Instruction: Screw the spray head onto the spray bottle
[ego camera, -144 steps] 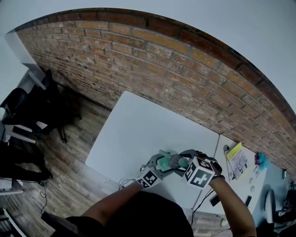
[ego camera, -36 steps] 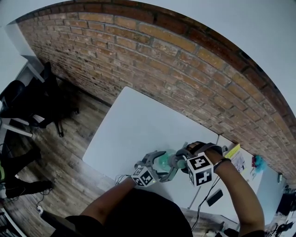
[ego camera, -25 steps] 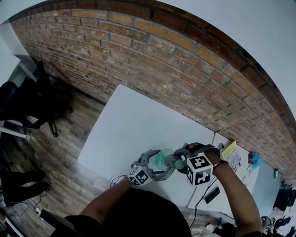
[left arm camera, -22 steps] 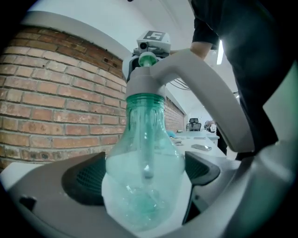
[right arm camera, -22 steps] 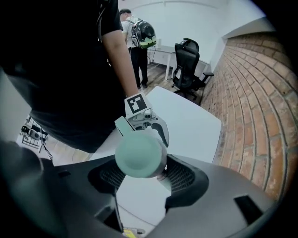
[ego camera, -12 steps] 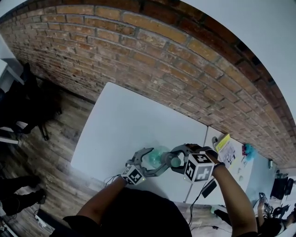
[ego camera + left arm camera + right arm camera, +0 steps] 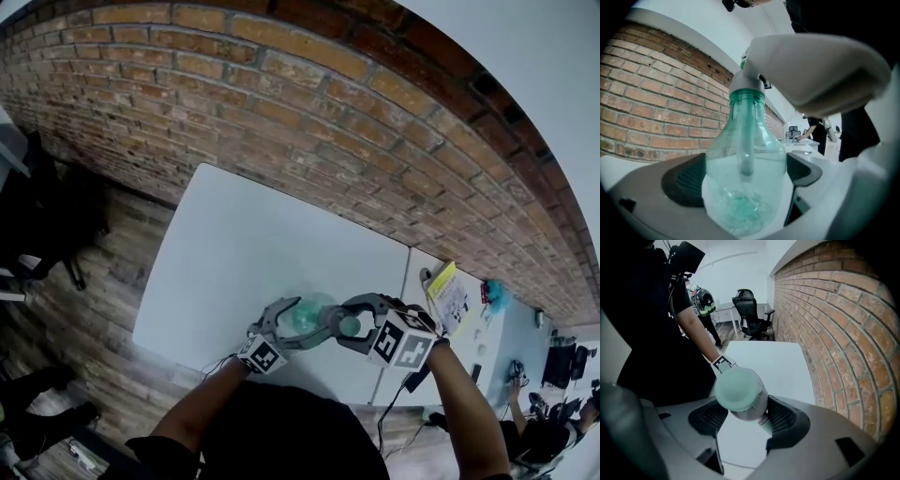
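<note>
A clear green spray bottle [image 7: 745,178] sits between the jaws of my left gripper [image 7: 745,180], which is shut on its round body. In the head view the spray bottle [image 7: 305,317] is held above the near edge of the white table [image 7: 262,253], with the left gripper [image 7: 292,323] around it. The grey spray head [image 7: 743,397] with its pale green cap sits on the bottle neck [image 7: 746,96], its tube reaching down inside. My right gripper [image 7: 743,416] is shut on the spray head [image 7: 349,325], right of the bottle.
A brick wall [image 7: 309,103] runs along the table's far side. A second white table [image 7: 469,323] to the right holds a yellow booklet [image 7: 448,292] and small items. Office chairs [image 7: 752,312] and a person [image 7: 705,303] stand beyond the table's left end.
Both grippers have stayed shut on the bottle and head, and the pair has swung so the left gripper lies flatter and further left. The head camera has shifted, showing more table.
</note>
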Demonstrator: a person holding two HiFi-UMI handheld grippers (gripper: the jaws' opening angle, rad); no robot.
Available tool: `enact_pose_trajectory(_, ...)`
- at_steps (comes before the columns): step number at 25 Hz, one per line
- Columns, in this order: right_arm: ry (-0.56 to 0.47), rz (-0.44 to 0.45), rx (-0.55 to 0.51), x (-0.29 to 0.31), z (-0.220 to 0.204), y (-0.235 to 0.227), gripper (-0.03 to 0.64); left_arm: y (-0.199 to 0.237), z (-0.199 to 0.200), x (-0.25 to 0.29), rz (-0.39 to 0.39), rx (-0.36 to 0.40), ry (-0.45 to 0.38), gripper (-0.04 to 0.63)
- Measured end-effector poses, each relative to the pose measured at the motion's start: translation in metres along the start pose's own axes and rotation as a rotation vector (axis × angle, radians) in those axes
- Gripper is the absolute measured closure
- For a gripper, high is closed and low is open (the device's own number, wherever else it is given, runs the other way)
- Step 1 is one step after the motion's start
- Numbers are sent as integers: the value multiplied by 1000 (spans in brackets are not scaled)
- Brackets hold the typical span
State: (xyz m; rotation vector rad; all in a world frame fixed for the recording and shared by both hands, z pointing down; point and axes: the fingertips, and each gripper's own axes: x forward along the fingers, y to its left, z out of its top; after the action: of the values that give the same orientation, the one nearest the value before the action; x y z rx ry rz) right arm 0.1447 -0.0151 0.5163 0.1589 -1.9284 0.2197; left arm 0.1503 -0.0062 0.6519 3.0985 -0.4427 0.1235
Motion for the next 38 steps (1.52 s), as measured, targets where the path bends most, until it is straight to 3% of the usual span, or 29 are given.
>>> enact_pose_trajectory(9, -64, -42, 162, -1, 1, -3, 357, 1, -1, 1, -5, -22, -20, 74)
enact_pose_trajectory(15, -95, -90, 367, -3, 0, -5, 357, 1, -3, 3, 0, -19, -13, 74)
enact_pose_trajectory(22, -139, -84, 385, -4, 5, -5, 357, -1, -7, 4, -4, -26, 12, 74)
enact_pose_trajectory(25, -80, -86, 246, -12, 8, 0, 356, -2, -10, 5, -9, -18, 19, 74)
enact_pose_trajectory(30, 115, -55, -179, -13, 8, 8, 354, -5, -19, 9, -21, -4, 27, 74)
enact_pose_trajectory(33, 239, -39, -371, -4, 4, 5, 354, -3, -18, 7, -26, -7, 39, 74)
enact_pose_trajectory(36, 295, -12, -438, 3, 2, 7, 356, -5, -22, 6, -30, -8, 54, 74)
enact_pose_trajectory(38, 290, -4, -386, 3, 2, 7, 356, -5, -23, 7, -32, -8, 62, 74)
